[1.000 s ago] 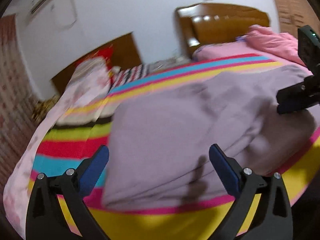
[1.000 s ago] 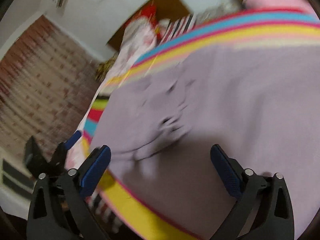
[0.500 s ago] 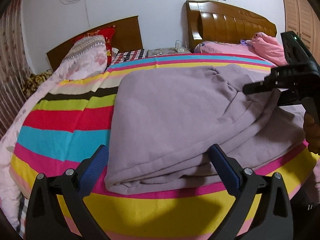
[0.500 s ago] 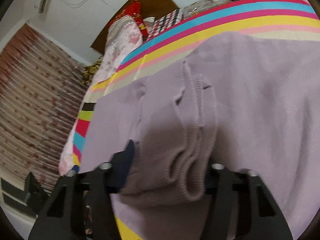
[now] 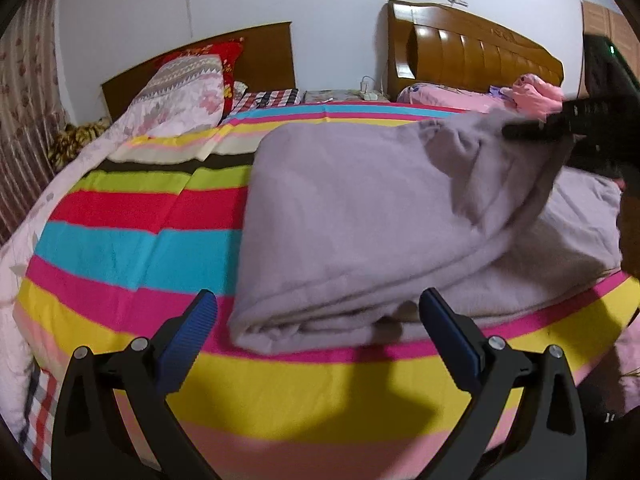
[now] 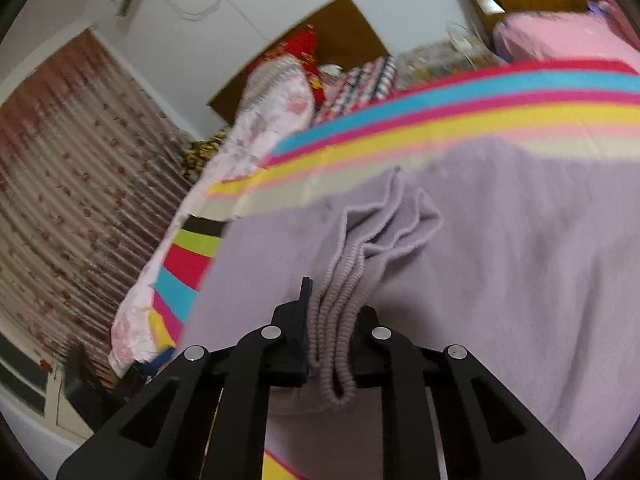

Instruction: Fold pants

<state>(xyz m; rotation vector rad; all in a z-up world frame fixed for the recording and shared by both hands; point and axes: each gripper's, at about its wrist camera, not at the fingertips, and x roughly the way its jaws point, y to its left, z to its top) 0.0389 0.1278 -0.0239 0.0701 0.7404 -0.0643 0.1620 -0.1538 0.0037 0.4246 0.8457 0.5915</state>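
Observation:
Lavender pants (image 5: 360,208) lie folded on a striped bed. In the left wrist view my left gripper (image 5: 318,308) stands open just in front of the pants' near folded edge, its blue pads on either side and apart from the cloth. Far right, my right gripper (image 5: 528,132) holds a corner of the pants lifted off the bed. In the right wrist view the right gripper (image 6: 334,312) has its jaws closing, with the bunched ribbed band (image 6: 340,344) of the pants (image 6: 500,280) pinched between the pads.
The striped sheet (image 5: 140,240) covers the bed. Pillows (image 5: 188,84) and a dark headboard lie at the far end. A second wooden headboard (image 5: 472,52) and pink bedding (image 5: 536,92) sit at the back right. A curtain (image 6: 60,200) hangs at the left.
The right gripper went from wide open over the pants to gripping the ribbed band, and has lifted it. The left gripper moved closer to the near folded edge and stayed open.

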